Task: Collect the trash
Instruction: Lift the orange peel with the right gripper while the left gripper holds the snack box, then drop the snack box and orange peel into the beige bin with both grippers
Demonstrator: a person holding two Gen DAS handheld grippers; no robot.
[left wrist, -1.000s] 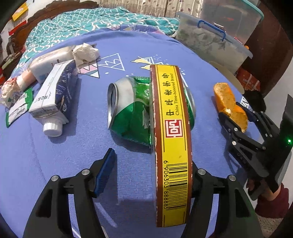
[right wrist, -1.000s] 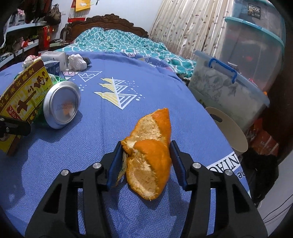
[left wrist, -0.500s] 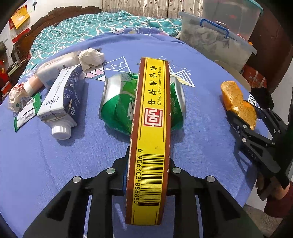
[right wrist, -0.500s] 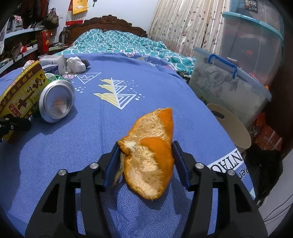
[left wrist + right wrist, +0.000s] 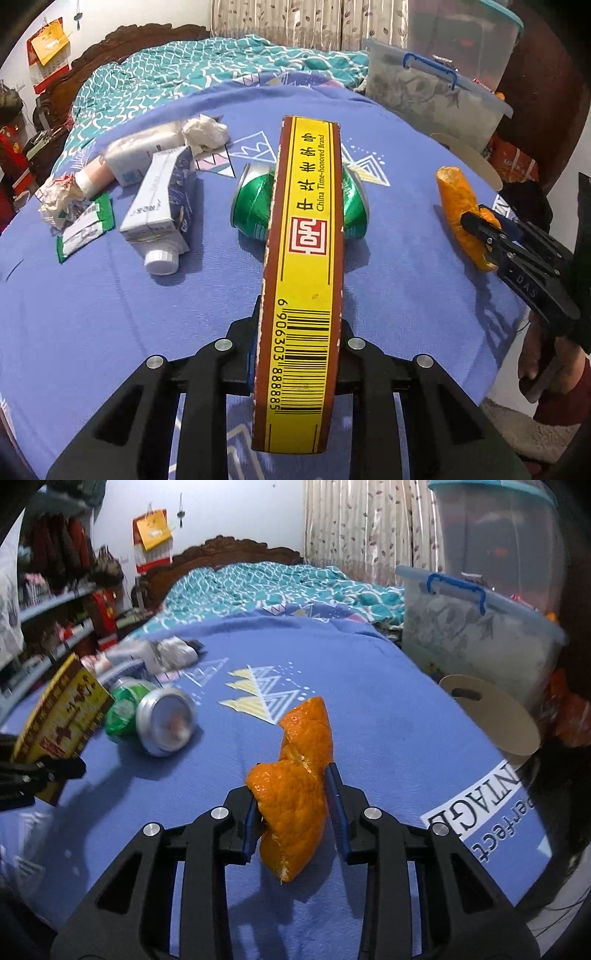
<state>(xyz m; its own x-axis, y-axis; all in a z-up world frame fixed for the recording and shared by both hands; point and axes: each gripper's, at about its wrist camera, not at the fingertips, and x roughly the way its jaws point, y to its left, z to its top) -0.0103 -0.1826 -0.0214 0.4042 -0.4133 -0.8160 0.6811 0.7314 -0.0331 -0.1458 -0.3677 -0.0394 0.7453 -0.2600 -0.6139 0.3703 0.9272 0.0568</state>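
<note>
Box: yellow-and-brown carton, on edge, barcode face up, lifted clear of the blue cloth.
Left gripper: closed tight on the carton's near end, both fingers pressed to its brown sides.
Peel: orange peel, curled, rind outward, raised above the cloth.
Right gripper: narrowed onto the peel, blue pads touching it on each side; seen from the left view at the table's right edge.
Can: dented green can on its side on the cloth, just behind the carton.
Milk carton: white-and-blue carton with a white cap, lying left of the can, apart from it.
Other litter: crumpled tissue, white tube, green-edged wrapper, clustered at far left.
Table: blue tablecloth with triangle print.
Beyond: bed with a teal quilt; clear storage bin right.
</note>
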